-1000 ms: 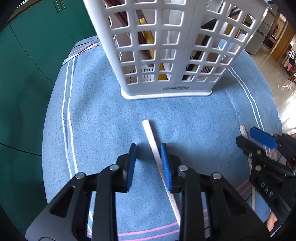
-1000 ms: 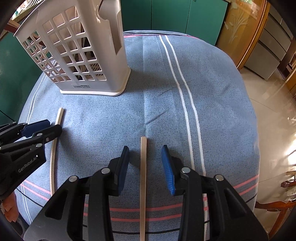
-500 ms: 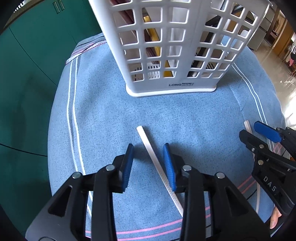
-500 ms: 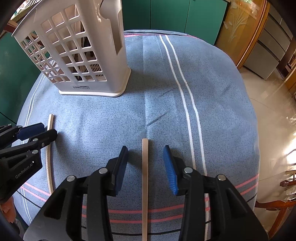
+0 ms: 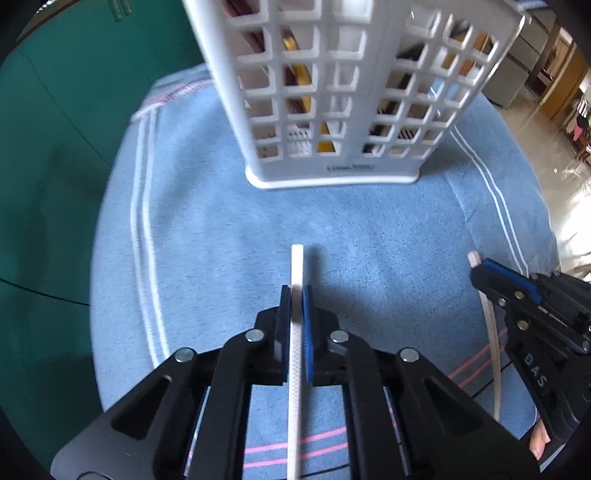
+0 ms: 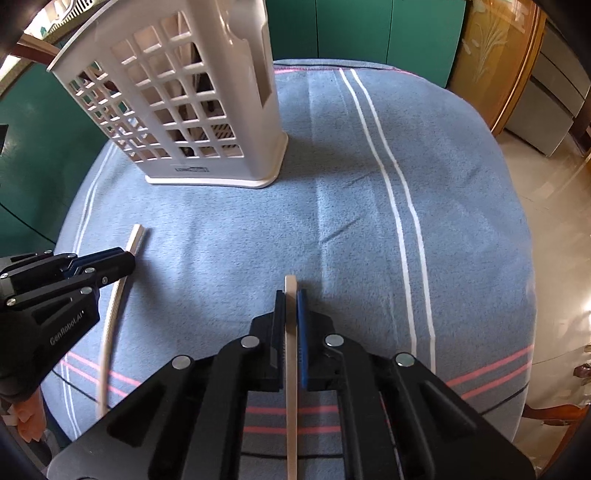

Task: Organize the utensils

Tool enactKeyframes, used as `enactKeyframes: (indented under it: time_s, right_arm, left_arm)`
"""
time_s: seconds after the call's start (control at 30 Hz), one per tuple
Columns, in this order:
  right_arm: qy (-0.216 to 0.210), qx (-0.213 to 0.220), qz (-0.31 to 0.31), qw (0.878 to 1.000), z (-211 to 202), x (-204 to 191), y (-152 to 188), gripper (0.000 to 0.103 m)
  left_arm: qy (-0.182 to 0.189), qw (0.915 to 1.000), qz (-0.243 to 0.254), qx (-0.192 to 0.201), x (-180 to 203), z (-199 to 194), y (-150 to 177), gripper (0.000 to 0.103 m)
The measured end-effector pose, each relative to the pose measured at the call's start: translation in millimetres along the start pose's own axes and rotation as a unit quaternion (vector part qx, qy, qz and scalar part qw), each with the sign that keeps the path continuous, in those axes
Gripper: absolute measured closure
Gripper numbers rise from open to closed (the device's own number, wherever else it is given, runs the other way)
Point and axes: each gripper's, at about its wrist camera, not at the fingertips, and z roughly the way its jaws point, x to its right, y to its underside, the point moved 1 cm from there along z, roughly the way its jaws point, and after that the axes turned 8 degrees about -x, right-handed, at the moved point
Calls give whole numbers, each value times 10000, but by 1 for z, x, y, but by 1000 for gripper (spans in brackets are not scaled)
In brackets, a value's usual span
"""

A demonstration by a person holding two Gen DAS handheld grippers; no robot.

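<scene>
Table (image 6: 461,192) — covered by a blue striped cloth. White lattice utensil basket (image 5: 343,92) is set upright toward the far edge, utensils seen inside. Left gripper (image 5: 295,299), jaws just closed, is clamped on a white chopstick (image 5: 296,266). Right gripper (image 6: 290,306) — likewise just closed — is pinched on a beige chopstick (image 6: 290,286) toward the near edge.

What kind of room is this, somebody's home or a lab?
Most likely a home dining area: a table under a blue striped cloth, green cupboard doors behind it, a wooden chair at the edge, and a white utensil basket.
</scene>
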Motion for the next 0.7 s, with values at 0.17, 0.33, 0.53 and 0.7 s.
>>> enactKeyframes:
  time_s: [0.17, 0.33, 0.53, 0.7]
  right_arm:
    - [-114, 415, -53, 9991, -41, -6, 10, 96]
    - [-310, 979, -106, 9947, -97, -7, 22, 96]
    - [-524, 1565, -203, 9861, -154, -7, 30, 96]
    - [-696, 1982, -307, 9772, -190, -4, 35, 96]
  left_arm:
    - [110, 9988, -101, 475, -7, -40, 8, 97]
    - [266, 9937, -89, 1083, -8, -95, 23, 97]
    - [383, 9840, -119, 1739, -12, -150, 31, 97]
    - [404, 9736, -128, 2243, -22, -187, 42, 97]
